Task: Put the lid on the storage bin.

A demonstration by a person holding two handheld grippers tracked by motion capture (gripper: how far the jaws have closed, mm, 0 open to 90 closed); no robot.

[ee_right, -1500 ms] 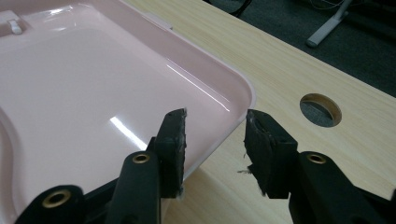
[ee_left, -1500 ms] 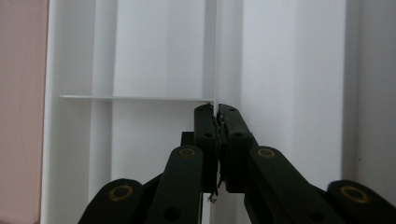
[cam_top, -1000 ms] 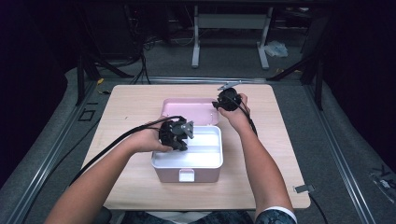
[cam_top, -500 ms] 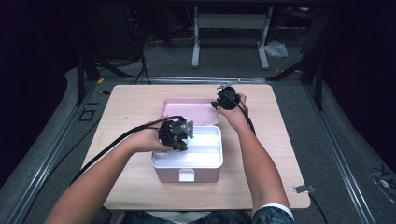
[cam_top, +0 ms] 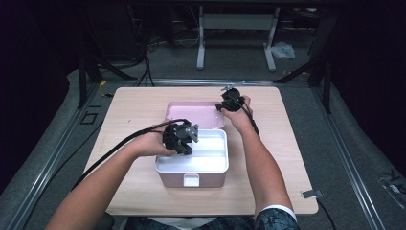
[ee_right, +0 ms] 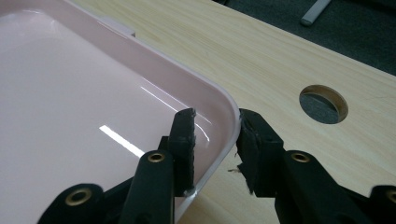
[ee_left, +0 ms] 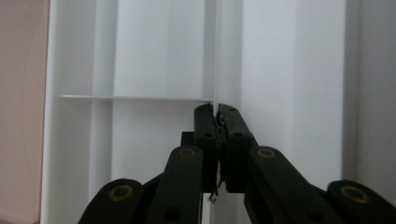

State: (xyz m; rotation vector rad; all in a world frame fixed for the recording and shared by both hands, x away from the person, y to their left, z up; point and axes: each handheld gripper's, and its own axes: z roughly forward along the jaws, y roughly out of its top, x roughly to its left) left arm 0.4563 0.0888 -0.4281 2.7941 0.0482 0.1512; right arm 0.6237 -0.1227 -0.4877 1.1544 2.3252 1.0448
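Observation:
A pink box stands mid-table with a white inner tray in it. Its pink lid lies open and flat behind it. My left gripper reaches down into the tray. In the left gripper view that gripper is shut on a thin white upright partition of the tray. My right gripper is at the lid's far right corner. There it straddles the rounded rim of the lid, one jaw inside, one outside, nearly closed on the rim.
The wooden table has a round hole near the lid's corner. A small latch sits on the box front. Cables trail from both grippers. Dark floor, rails and a metal frame lie beyond the table.
My right gripper has shifted slightly left and down at the lid's corner. The left gripper and the lid stay as they were.

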